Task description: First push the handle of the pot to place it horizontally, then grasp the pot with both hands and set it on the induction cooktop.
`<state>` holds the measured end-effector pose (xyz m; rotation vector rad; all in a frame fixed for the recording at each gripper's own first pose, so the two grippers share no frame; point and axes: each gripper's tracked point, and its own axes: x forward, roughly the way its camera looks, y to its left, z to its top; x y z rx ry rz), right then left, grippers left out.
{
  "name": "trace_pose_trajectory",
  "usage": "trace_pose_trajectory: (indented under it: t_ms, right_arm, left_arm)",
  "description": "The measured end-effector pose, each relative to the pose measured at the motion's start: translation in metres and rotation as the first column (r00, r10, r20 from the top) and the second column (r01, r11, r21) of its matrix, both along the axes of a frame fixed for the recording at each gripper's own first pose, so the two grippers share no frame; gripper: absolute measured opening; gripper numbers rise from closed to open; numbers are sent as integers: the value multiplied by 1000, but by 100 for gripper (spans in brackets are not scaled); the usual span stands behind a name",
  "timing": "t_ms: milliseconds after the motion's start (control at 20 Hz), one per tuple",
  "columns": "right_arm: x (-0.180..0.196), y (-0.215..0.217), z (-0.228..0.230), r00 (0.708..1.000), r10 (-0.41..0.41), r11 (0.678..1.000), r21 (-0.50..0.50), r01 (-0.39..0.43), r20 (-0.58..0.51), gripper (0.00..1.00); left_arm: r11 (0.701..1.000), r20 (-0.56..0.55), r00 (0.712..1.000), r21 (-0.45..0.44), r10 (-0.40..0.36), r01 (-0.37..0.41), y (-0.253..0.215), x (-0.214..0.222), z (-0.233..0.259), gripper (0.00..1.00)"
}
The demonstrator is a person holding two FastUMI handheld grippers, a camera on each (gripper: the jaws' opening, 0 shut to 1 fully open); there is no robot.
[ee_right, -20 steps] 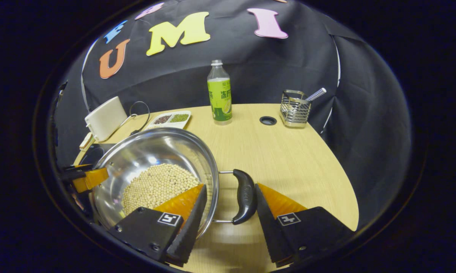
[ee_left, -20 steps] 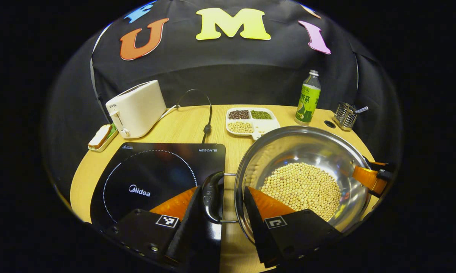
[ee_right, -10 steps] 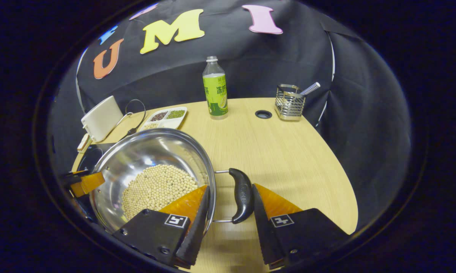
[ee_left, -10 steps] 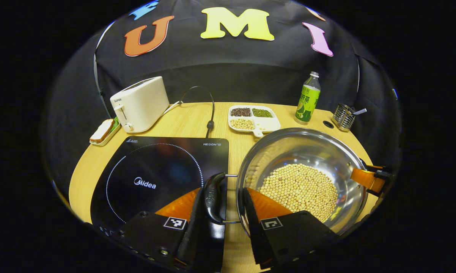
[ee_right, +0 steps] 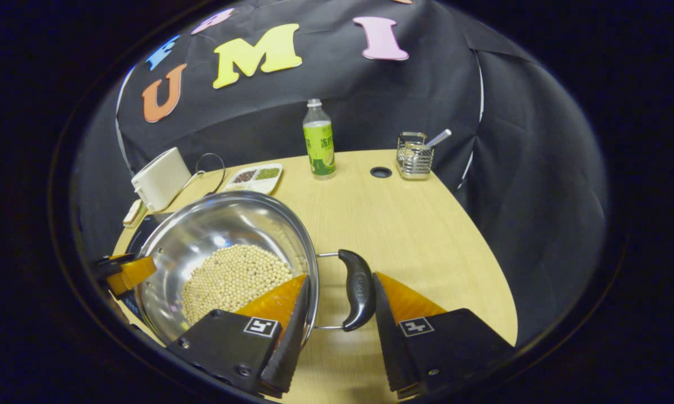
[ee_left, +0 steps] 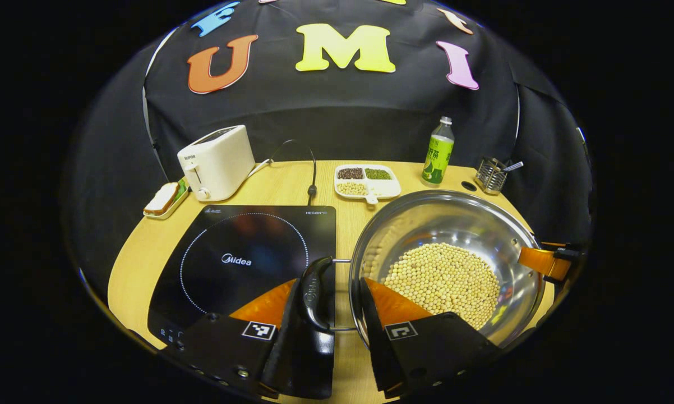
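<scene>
A steel pot [ee_left: 443, 216] holding soybeans [ee_left: 443, 280] hangs above the wooden table [ee_left: 292, 188], carried by both grippers. My left gripper [ee_left: 337, 303] is shut on the pot's black left handle [ee_left: 313, 289], one finger outside the handle and the other inside the pot wall. In the right gripper view, my right gripper [ee_right: 340, 303] grips the black right handle [ee_right: 356, 289] of the pot [ee_right: 213, 224] the same way. Each gripper shows at the far rim in the other's view: the right gripper [ee_left: 544, 261], the left gripper [ee_right: 124, 272]. The black induction cooktop [ee_left: 241, 252] lies left of the pot.
Behind the cooktop stand a white toaster [ee_left: 219, 163], a small dish with bread [ee_left: 166, 199] and a black power cord [ee_left: 310, 168]. A divided dish of beans [ee_left: 366, 180], a green bottle [ee_left: 437, 152] and a wire holder [ee_left: 491, 175] line the table's back.
Both grippers have risen and drawn back with the pot between them. The table and the things on it look smaller and farther away. The grips on the handles are unchanged.
</scene>
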<state>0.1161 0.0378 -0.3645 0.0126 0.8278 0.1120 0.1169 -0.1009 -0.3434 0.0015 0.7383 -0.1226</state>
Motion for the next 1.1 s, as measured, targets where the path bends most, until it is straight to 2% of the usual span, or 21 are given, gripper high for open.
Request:
trace_pose_trajectory:
  t_ms: [550,1100]
  right_arm:
    - [-19,34,83,991,51,998,17,-54,125,62]
    - [-2,113,141,981,109,990,72,-122,163,61]
  left_arm:
    - [1000,138,990,-3,13,-13,42,-15,80,56]
    - [998,258,964,22,59,-67,113,5,148,56]
